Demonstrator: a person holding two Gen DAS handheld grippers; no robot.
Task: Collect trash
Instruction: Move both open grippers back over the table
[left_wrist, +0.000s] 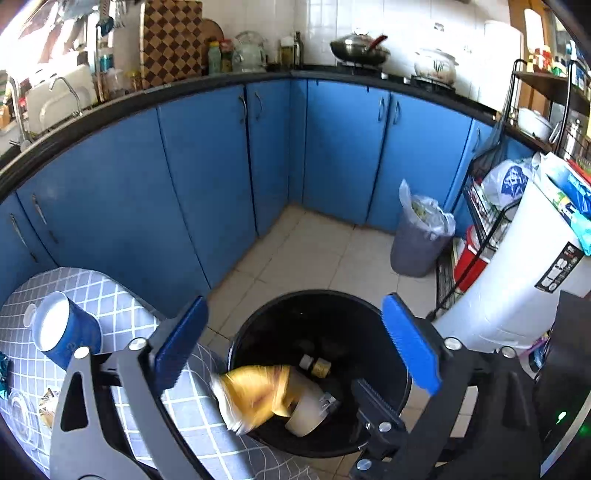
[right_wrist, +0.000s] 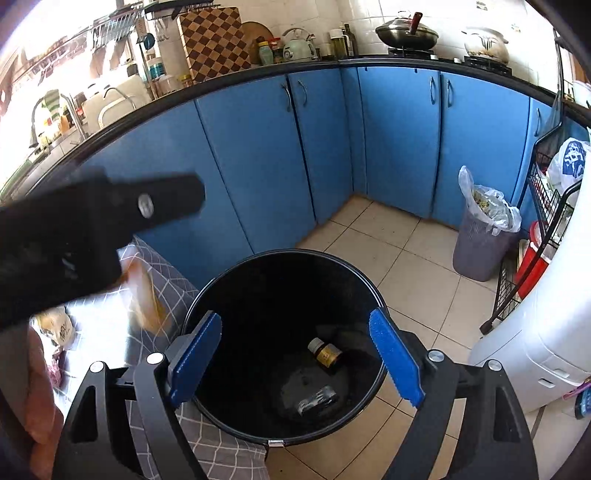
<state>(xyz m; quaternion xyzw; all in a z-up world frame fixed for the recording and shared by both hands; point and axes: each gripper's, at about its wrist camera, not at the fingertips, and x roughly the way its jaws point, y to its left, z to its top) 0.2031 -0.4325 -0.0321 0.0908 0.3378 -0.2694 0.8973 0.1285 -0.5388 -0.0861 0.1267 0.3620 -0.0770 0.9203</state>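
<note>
Both grippers were held over a black bin (left_wrist: 391, 332) that stood on a pale tiled floor (left_wrist: 306, 251) beside a table covered with a grey checked cloth (left_wrist: 122, 314).

The left gripper (left_wrist: 295, 343) was seen with its blue pads (left_wrist: 410, 343) spread wide, and nothing was gripped between them. Below the gap, a yellow and white bag (left_wrist: 255, 395) was caught blurred at the near rim of the bin, touched by neither pad. A pale cup (left_wrist: 308, 413) lay partly under the bag inside the bin, and a small brown bottle (left_wrist: 317, 365) lay just behind it on the bottom.

The right gripper (right_wrist: 295, 358) was likewise spread wide, with nothing between its pads (right_wrist: 397, 358). Through the gap the bin (right_wrist: 207, 306) was looked into from above: the brown bottle (right_wrist: 327, 354) lay on its side near the middle, and a dark crumpled wrapper (right_wrist: 317, 400) lay nearer the camera. The black body of the left gripper (right_wrist: 110, 210) crossed the upper left of that view, with the blurred yellow bag (right_wrist: 147, 295) under it at the table edge.

On the table, a blue paper cup (left_wrist: 70, 332) lay tipped on its side, and a printed packet (left_wrist: 48, 402) lay near the cloth's near edge. A grey bin lined with a clear bag (left_wrist: 421, 232) stood well apart against the blue cabinets (left_wrist: 207, 166).
</note>
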